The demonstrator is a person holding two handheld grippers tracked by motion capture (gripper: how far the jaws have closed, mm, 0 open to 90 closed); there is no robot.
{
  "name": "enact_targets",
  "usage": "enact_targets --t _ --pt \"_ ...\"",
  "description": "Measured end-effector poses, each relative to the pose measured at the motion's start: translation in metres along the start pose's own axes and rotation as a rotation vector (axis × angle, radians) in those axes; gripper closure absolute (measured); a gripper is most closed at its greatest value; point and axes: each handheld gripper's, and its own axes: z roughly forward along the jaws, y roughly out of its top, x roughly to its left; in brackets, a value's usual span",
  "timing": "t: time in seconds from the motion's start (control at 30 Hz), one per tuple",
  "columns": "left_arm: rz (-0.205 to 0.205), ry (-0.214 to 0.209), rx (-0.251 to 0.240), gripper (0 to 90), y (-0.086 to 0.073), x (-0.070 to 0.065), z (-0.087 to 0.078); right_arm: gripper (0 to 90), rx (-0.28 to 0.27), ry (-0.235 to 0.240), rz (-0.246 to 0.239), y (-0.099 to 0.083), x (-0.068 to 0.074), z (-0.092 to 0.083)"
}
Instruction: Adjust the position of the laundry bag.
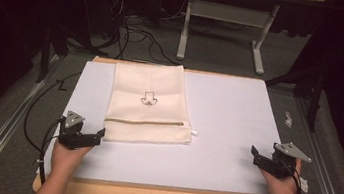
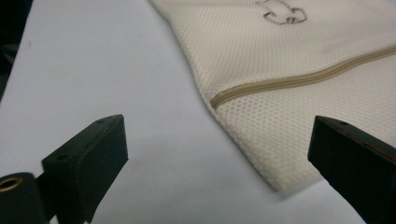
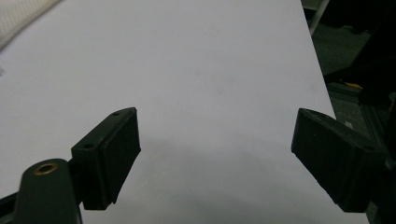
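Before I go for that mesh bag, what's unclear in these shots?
- Mesh bag contents: high view, the fabric hides them.
- Zipper pull: left gripper view, cut off by the right edge; high view, too small.
- Bag drawing: left gripper view, cut by the top edge.

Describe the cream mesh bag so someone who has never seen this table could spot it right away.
On the white table top, look at the left half, just ahead of the left tool. The mesh bag lies flat there: cream honeycomb fabric, a tan zipper across its near end, and a small dark outline drawing at its middle.
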Motion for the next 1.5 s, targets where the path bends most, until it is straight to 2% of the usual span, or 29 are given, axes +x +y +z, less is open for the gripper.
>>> enact_targets --t 0.07,0.1,0.17,0.27,0.4,0.47,0.5,0.57,0.63,0.7,0.83,0.87,0.9,0.93,0.97,1.03,1.1,1.13,1.23,1.3,1.33,1.37,1.4,1.47,1.5 --pt "-0.006 -0.011 -0.005 7.1 0.002 -0.002 -0.005 15.5 0.001 -0.005 0.005 0.001 0.0 -0.002" --pt "0.003 -0.016 -0.025 7.7 0.002 -0.004 -0.01 15.5 -0.003 0.0 0.009 0.001 0.0 -0.003" --pt "0.005 -0.016 -0.026 9.1 0.003 -0.005 -0.01 15.5 -0.007 0.003 0.006 0.001 0.001 -0.005" --pt "0.002 -0.043 -0.02 9.1 0.003 -0.006 -0.009 15.7 -0.013 0.011 0.007 0.002 0.002 -0.006" --pt "-0.049 -0.093 0.0 9.2 0.003 -0.007 -0.004 16.1 -0.031 0.042 0.032 0.005 0.004 -0.009" --pt "-0.057 -0.122 0.012 13.9 0.002 -0.009 -0.002 16.7 -0.042 0.061 0.021 0.007 0.009 -0.01" --pt "-0.054 -0.125 0.012 18.7 0.002 -0.01 -0.002 17.1 -0.05 0.075 0.01 0.008 0.013 -0.01" --pt "-0.037 -0.105 0.009 25.9 0.002 -0.015 0.0 17.6 -0.054 0.104 0.012 0.011 0.024 -0.008" --pt "-0.055 -0.095 0.026 26.7 0.003 -0.017 0.005 18.8 -0.046 0.134 -0.004 0.016 0.039 -0.003" --pt "-0.077 -0.1 0.069 26.9 0.002 -0.018 0.014 19.5 -0.034 0.174 -0.024 0.021 0.055 0.004" --pt "-0.089 -0.063 0.136 30.3 0.001 -0.019 0.033 23.0 -0.009 0.236 -0.058 0.027 0.087 0.016" --pt "-0.076 -0.046 0.148 34.2 0.0 -0.021 0.037 23.1 -0.002 0.253 -0.05 0.029 0.094 0.019" --pt "-0.057 -0.019 0.147 41.6 0.0 -0.022 0.036 23.6 0.003 0.263 -0.065 0.032 0.103 0.023" --pt "-0.035 -0.028 0.147 52.7 -0.001 -0.023 0.035 24.3 0.007 0.268 -0.071 0.034 0.109 0.025" --pt "-0.013 -0.038 0.152 68.6 -0.001 -0.025 0.034 25.0 0.009 0.279 -0.076 0.037 0.116 0.029" --pt "0.017 -0.076 0.168 84.1 -0.002 -0.027 0.031 31.7 0.01 0.297 -0.089 0.042 0.128 0.037" --pt "0.042 -0.111 0.186 86.0 -0.003 -0.03 0.027 39.6 0.01 0.305 -0.098 0.045 0.139 0.05" --pt "0.071 -0.133 0.2 86.2 -0.004 -0.033 0.022 41.1 0.015 0.305 -0.097 0.047 0.143 0.056" --pt "0.119 -0.158 0.217 86.1 -0.007 -0.041 0.014 49.6 0.057 0.327 -0.052 0.055 0.155 0.085" --pt "0.13 -0.16 0.22 85.7 -0.008 -0.043 0.012 57.0 0.092 0.303 -0.051 0.061 0.166 0.102" --pt "0.144 -0.151 0.22 85.7 -0.007 -0.045 0.012 57.0 0.092 0.303 -0.051 0.061 0.166 0.102" --pt "0.184 -0.136 0.214 85.3 -0.008 -0.048 0.012 59.5 0.129 0.285 -0.065 0.067 0.176 0.118" --pt "0.211 -0.128 0.212 85.2 -0.008 -0.049 0.012 60.5 0.139 0.292 -0.062 0.069 0.178 0.123" --pt "0.223 -0.122 0.209 85.0 -0.009 -0.05 0.012 61.7 0.148 0.291 -0.056 0.071 0.18 0.127" --pt "0.223 -0.12 0.21 84.9 -0.009 -0.051 0.011 66.1 0.164 0.304 -0.049 0.072 0.181 0.129"
